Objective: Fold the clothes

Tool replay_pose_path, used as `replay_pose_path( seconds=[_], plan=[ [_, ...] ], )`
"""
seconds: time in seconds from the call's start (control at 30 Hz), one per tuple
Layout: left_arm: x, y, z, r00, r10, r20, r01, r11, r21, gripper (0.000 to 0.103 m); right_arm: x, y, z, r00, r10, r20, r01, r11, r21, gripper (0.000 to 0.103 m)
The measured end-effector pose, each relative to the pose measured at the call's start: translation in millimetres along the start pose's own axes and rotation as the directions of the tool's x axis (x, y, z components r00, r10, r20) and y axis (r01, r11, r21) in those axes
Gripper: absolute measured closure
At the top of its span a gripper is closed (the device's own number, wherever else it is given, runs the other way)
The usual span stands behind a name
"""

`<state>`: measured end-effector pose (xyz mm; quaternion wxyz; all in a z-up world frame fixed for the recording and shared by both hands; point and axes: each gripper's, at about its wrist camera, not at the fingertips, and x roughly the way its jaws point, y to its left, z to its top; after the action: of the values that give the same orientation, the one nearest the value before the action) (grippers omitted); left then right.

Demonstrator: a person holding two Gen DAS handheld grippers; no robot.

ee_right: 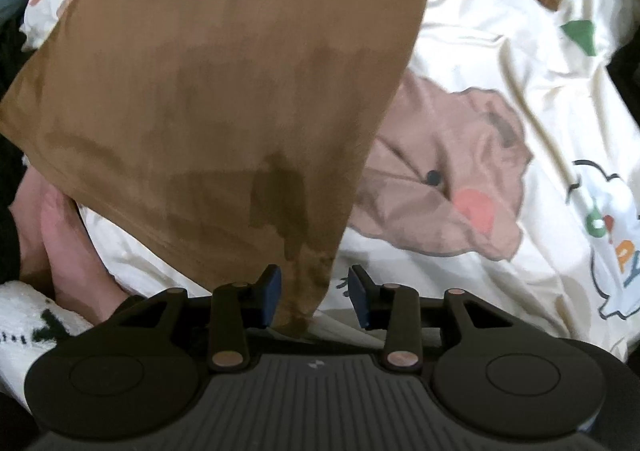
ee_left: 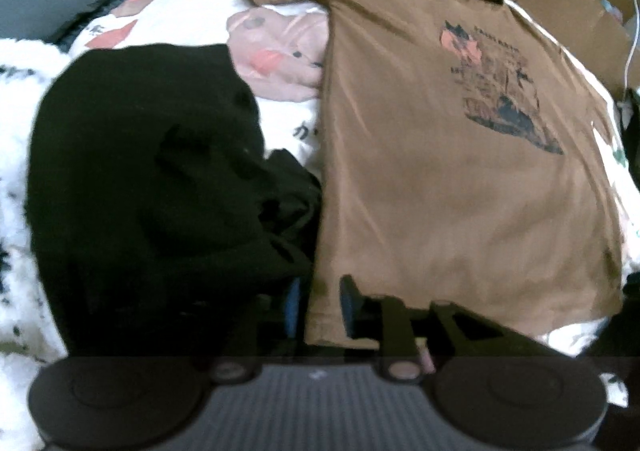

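Right gripper (ee_right: 314, 297) stands spread, a hem corner of the brown t-shirt (ee_right: 224, 91) between its pads, not pinched. Left gripper (ee_left: 320, 311) is slightly spread around the other hem corner, contact unclear. T-shirt lies flat, print up, on the bed sheet (ee_right: 500, 63) beside dark clothes (ee_left: 140, 171). Spreading looks finished; next move needs a fresh hold for the first fold.

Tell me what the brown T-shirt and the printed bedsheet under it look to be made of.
Brown T-shirt: thin matte knit, probably cotton jersey; it drapes softly, with a flat printed graphic. Printed bedsheet: smooth woven fabric with a slight sheen and crisp creases, maybe cotton or a blend.
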<state>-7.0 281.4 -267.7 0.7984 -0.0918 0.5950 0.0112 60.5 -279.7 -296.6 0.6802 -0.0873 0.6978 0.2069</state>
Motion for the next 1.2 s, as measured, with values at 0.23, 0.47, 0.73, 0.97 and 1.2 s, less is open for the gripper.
replay_pose_path(
  seconds=[0.23,0.47,0.73,0.97,1.2],
  plan=[
    [19,-9,2,0.999,0.038,-0.021,-0.037,0.999,0.037,0.080,20,3,3,0.999,0.004,-0.035,-0.004,1.000,-0.025,0.078],
    [25,-3,-3,0.997,0.024,-0.068,-0.020,0.999,0.047,0.097,33,8,-3,0.997,-0.006,-0.079,0.000,0.997,-0.071,0.094],
    [11,-4,-8,0.993,0.063,-0.104,-0.052,0.993,0.103,0.097,30,10,-12,0.985,-0.042,-0.170,0.013,0.986,-0.167,0.100],
    [-4,-8,-3,0.990,0.084,-0.111,-0.071,0.991,0.115,0.069,21,10,-17,0.993,-0.019,-0.116,0.007,0.995,-0.101,0.086],
    [-74,7,30,0.989,0.145,0.007,-0.145,0.986,0.078,0.069,-15,-2,-16,1.000,-0.005,0.001,0.005,0.998,-0.055,0.070]
  ],
)
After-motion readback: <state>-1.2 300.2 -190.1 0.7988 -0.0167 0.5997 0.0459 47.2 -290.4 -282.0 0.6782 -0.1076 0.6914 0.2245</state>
